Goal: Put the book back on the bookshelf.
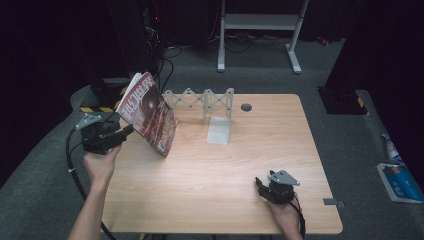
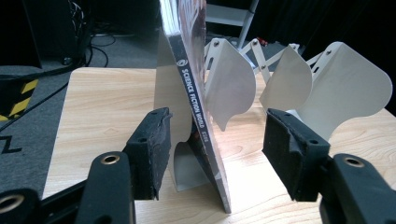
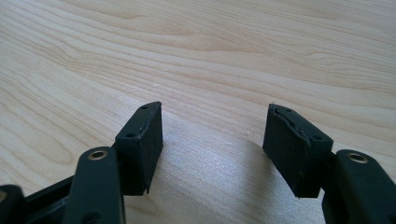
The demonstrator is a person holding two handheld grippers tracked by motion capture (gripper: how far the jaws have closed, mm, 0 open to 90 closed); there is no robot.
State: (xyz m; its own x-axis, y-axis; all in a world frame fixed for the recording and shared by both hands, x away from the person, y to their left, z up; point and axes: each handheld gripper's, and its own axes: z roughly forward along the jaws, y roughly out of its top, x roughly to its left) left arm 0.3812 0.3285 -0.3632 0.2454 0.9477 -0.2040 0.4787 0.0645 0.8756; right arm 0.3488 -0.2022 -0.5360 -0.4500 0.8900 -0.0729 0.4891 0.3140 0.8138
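Between the open left tongs (image 2: 217, 158) stands the magazine (image 2: 198, 116), untouched.

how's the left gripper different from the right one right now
The left gripper is at the table's left edge with a magazine standing tilted between its open jaws, pads clear of it. The right gripper sits low over bare wood at the near right, nothing between its jaws. Both are open, black-padded and hand-held.

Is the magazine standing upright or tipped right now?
Tipped: the magazine stands on its bottom edge, leaning against the rack, between the left gripper's open jaws.
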